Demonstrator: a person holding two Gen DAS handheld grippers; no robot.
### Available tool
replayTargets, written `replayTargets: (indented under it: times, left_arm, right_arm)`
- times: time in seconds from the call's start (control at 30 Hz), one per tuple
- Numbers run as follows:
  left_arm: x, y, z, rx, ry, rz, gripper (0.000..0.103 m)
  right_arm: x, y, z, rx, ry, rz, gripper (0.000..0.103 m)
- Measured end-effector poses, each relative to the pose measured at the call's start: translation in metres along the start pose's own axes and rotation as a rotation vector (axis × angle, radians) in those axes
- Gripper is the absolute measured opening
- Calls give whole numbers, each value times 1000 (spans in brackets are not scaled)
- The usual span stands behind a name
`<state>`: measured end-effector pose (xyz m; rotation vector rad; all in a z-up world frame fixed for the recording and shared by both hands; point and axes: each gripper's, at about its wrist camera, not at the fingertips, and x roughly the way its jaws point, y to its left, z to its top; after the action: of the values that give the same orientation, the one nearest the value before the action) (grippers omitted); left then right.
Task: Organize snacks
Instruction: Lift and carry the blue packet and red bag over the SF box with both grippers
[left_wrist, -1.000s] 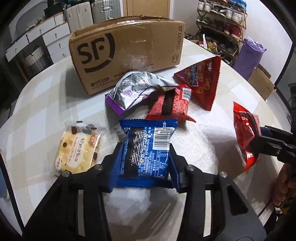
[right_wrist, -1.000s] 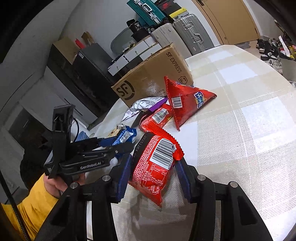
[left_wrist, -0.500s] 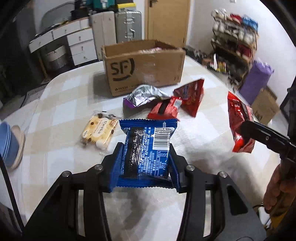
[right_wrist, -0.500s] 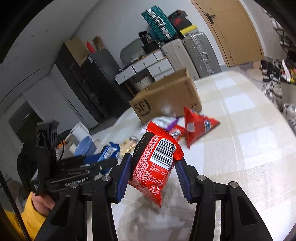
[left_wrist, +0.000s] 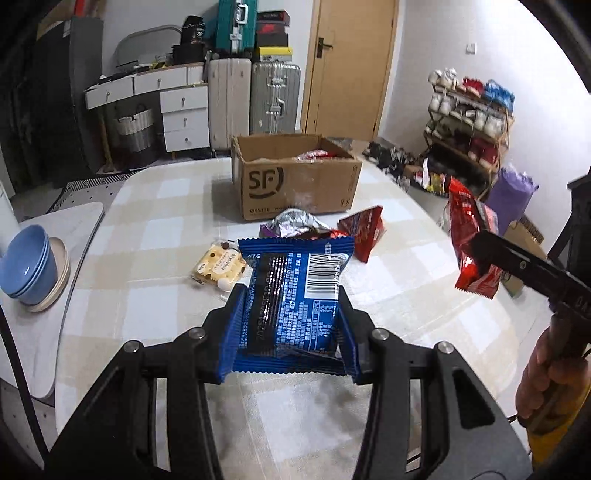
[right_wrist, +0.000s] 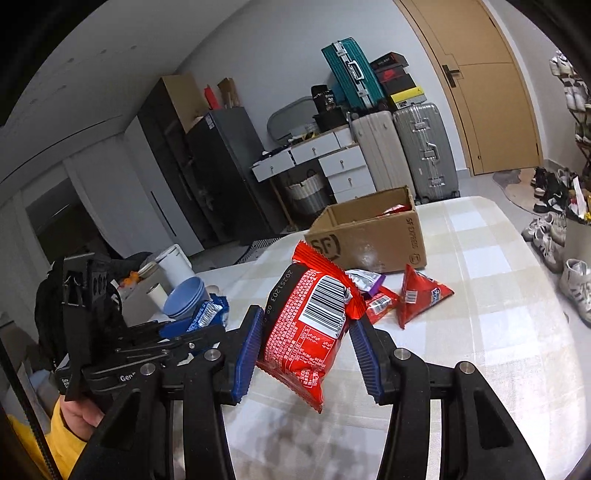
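Checked cloth covers the bench (left_wrist: 155, 229), with suitcases, white drawers and a wooden door behind it. An open SF Express cardboard box (left_wrist: 299, 188) stands at the far side of the bench; red packets show inside it.

Left hand-held gripper (left_wrist: 291, 328): jaws closed on a blue snack packet (left_wrist: 295, 295), one pad pressing each side edge, barcode side up, packet held clear above the bench.

Right hand-held gripper (right_wrist: 306, 350): jaws closed on a red snack packet (right_wrist: 310, 325), barcode facing the camera, likewise held off the bench (its lower end hangs free below the pads). A hand with a yellow sleeve grips each handle.

Loose on the bench in front of the box: a silver-and-purple packet (left_wrist: 291, 221), a red triangular packet (left_wrist: 364, 230), a smaller red packet (right_wrist: 380, 304) between them, and a clear-wrapped biscuit (left_wrist: 218, 264) well to the left. Blue bowls (left_wrist: 27, 264) are stacked on a side surface at the far left.
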<state>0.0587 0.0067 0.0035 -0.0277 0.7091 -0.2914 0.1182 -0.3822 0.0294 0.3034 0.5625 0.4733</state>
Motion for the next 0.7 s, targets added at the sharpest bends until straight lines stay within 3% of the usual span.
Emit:
replayTargets:
  times: [0.4, 0.7]
  left_arm:
    - [-44, 31, -21, -77, -43, -10, 42]
    - [-41, 34, -28, -86, -24, -20, 42]
  right_arm:
    - [-10, 6, -18, -21, 21, -2, 48]
    - [-5, 5, -23, -17, 38, 4, 48]
